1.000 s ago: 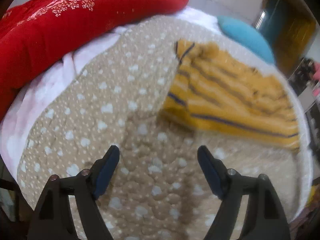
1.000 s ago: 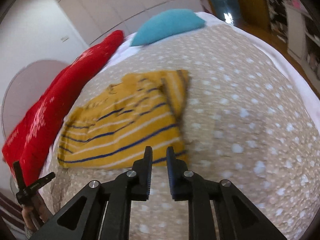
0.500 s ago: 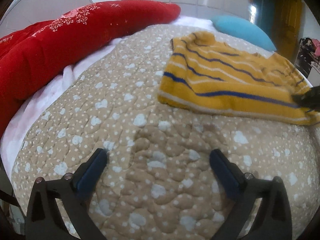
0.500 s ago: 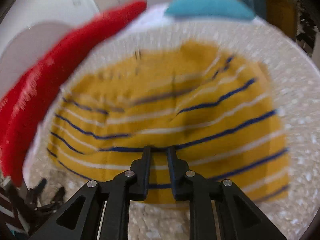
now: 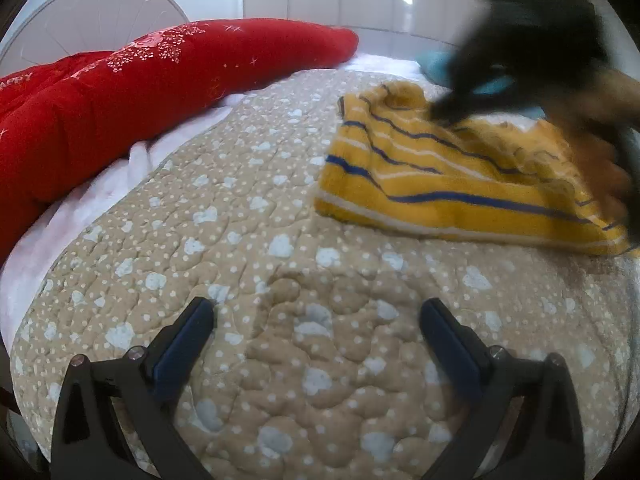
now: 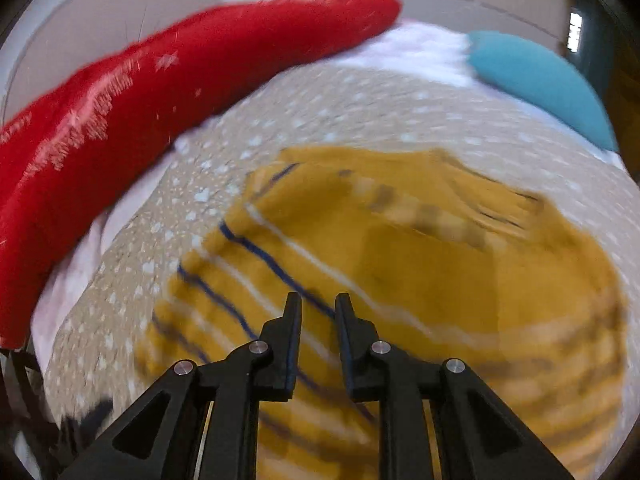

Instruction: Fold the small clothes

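A yellow sweater with blue and white stripes (image 5: 452, 184) lies folded on the beige dotted quilt (image 5: 248, 264), to the right of centre in the left wrist view. My left gripper (image 5: 316, 320) is open and empty, low over the quilt, short of the sweater. My right gripper (image 6: 317, 308) is nearly shut with a narrow gap and nothing between the fingers, hovering over the sweater (image 6: 420, 280). It also shows in the left wrist view as a blurred black shape (image 5: 520, 40) above the sweater's far side.
A long red pillow (image 5: 140, 80) lies along the left side of the bed over a white sheet (image 5: 72, 216). A teal pillow (image 6: 540, 84) sits at the far right. A white headboard (image 5: 100, 20) and wall stand behind.
My right gripper has swung from the sweater's near edge to over its middle and far side. My left gripper has drawn back a little; its jaws have stayed open.
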Motion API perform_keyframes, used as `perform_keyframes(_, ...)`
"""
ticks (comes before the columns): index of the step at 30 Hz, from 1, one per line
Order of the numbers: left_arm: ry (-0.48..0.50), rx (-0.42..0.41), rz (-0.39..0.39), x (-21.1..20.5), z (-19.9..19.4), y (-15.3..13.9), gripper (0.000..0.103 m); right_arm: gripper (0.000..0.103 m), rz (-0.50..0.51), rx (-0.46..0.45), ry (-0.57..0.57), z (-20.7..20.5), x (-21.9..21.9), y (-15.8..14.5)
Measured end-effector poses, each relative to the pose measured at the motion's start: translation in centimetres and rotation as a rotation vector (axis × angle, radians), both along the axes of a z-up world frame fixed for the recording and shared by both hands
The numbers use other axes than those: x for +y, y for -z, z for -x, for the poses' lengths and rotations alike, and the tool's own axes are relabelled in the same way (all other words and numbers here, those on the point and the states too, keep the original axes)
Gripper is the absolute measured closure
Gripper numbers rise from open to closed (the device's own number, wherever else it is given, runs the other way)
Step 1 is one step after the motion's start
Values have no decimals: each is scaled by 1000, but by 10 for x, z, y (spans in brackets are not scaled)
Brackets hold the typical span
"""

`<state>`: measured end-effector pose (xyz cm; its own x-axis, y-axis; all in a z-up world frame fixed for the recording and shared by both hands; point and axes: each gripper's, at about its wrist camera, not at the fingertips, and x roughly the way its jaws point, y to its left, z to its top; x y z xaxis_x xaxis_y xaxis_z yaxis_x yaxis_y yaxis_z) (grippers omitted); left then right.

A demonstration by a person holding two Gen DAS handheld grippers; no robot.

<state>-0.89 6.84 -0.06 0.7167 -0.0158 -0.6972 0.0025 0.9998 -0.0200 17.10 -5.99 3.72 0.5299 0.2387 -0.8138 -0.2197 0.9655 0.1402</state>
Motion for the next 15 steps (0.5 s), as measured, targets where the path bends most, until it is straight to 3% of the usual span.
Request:
perform_keyframes(6,4,-2,6,1,1,0,0,84,82,70,-3,-76,53,23)
perform_keyframes(11,3,2,0,1,-1,0,0,84,100,85,0,-93,55,16)
perform_keyframes(13,2,4,-3,0,-1,0,0,77,42,24,5,-78,43,-2)
perform_keyframes(14,2,5,-4,0,-2,0,0,64,-2,2,14,-64,32,-12)
perform_keyframes(15,1,5,-6,0,-2,0,0,58,-29,-5,21,-54,24,-17)
